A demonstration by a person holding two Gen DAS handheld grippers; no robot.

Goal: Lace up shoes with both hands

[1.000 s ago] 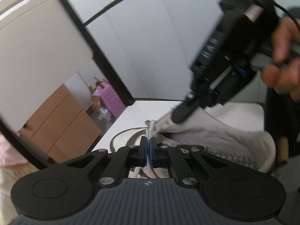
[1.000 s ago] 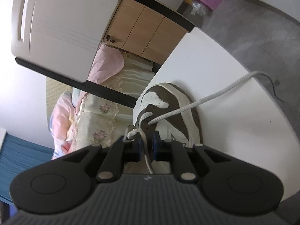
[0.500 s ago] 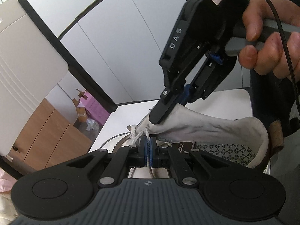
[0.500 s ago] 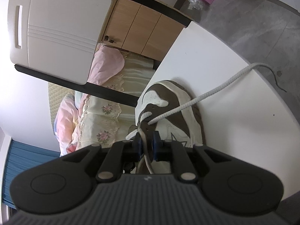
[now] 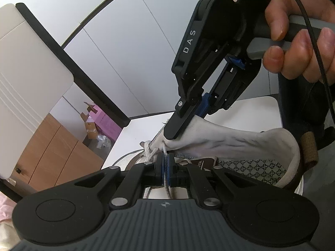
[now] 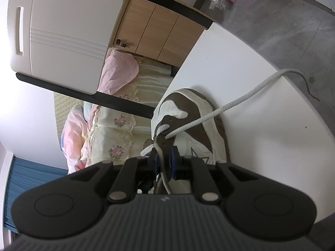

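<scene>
The lacing looks barely begun, as far as these views allow a judgement: the brown-and-white shoe sits on the white table near its left-hand edge, and only the eyelets closest to the toe seem to carry the lace, which crosses there once; the rows nearer the ankle appear unthreaded, though the gripper bodies hide much of them. One free end of the lace runs off from that crossing, over the shoe's side, across the table and past its far edge. The other strand is pinched in the left gripper, whose jaws are fully closed on the thin cord just above the shoe's throat. The right gripper has its jaws narrowed on the shoe's tongue, a pale flap that it pulls up and away from the eyelets; from its own camera the gripped material is half hidden, so the left wrist view settles what it holds. A person's hand works that gripper's trigger. What is left, I judge, is nearly everything: threading the remaining rows up the throat and tying off. The shoe's long axis runs away from the right gripper's camera, toe pointing at the table's far-left edge, toward the bed beyond it, heel nearest the grippers.
</scene>
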